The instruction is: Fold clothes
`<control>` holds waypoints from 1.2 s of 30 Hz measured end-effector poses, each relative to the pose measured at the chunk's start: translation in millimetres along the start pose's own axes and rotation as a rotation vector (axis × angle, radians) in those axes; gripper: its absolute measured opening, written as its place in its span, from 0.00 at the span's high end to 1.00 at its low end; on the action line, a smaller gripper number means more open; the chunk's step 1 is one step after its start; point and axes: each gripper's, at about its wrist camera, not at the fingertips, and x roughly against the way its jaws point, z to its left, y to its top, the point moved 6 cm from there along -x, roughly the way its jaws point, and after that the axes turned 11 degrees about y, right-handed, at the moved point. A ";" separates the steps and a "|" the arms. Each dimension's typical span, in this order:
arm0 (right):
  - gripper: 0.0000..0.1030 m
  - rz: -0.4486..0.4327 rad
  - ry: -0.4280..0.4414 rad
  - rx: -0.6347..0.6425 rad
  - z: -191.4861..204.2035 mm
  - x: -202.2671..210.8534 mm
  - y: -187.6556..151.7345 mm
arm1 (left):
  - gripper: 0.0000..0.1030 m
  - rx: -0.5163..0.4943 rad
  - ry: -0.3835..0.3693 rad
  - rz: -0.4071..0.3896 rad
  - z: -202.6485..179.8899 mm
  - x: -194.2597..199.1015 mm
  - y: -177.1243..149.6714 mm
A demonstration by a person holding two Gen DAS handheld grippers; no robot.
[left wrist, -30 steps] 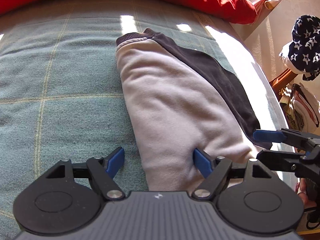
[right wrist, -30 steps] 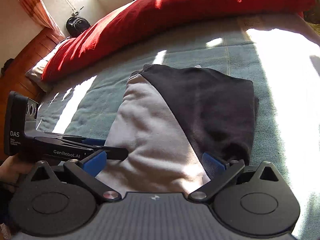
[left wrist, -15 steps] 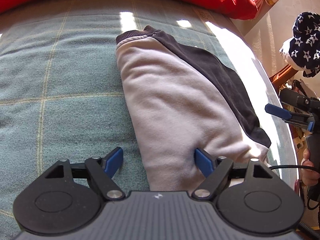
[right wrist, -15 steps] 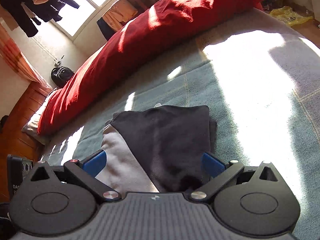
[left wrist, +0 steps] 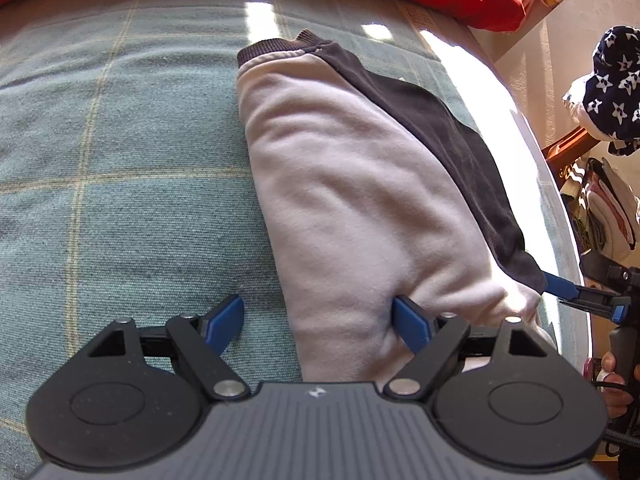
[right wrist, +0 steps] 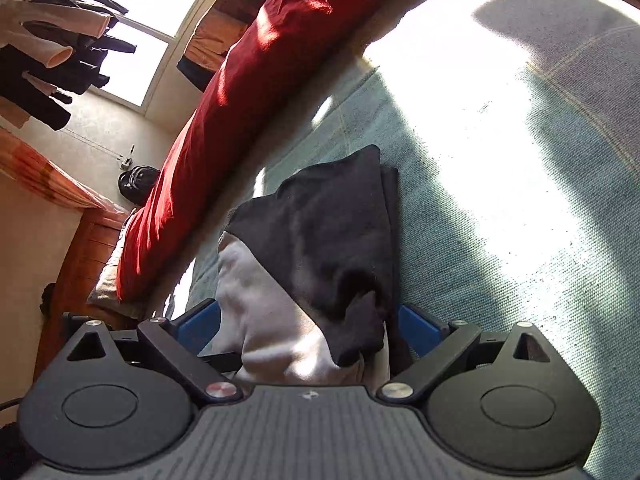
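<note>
Jaws of the right gripper (right wrist: pixel 308 326) are closing around the near corner of the folded sweatshirt (left wrist: pixel 360 200) on the bed (left wrist: pixel 120 160), having swung in; left gripper (left wrist: pixel 318 322) is waiting spread, so another fold looks imminent.

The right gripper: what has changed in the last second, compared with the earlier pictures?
The right gripper rolled to one side and came in over the near corner of the folded sweatshirt, and its jaws are closing with the cloth between them, not yet pinched. The left gripper stayed where it was, open over the sweatshirt's near end. The sweatshirt lies as before on the green blanket.
</note>
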 end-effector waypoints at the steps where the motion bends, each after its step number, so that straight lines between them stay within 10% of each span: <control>1: 0.14 0.021 -0.026 0.026 2.2 3.3 -8.5 | 0.20 -0.004 0.001 0.003 -0.4 -0.1 0.4; 9: 0.49 0.116 -0.063 0.071 4.6 12.8 -48.8 | 0.19 -0.045 0.030 0.017 -5.1 5.5 4.4; 13: 0.86 0.110 -0.083 0.032 -7.1 14.3 -46.0 | 0.20 -0.098 0.052 0.026 -10.5 11.2 1.6; 22: 0.83 0.178 -0.105 0.020 -8.4 30.8 -52.6 | 0.23 -0.116 0.059 -0.005 -2.7 29.1 9.1; 28: 0.77 0.070 -0.078 0.127 9.5 31.9 2.3 | 0.23 -0.087 0.035 -0.060 -1.6 36.0 25.9; 36: 0.74 0.148 -0.053 0.162 12.7 -31.4 17.9 | 0.23 -0.059 0.011 -0.019 -3.9 20.6 15.4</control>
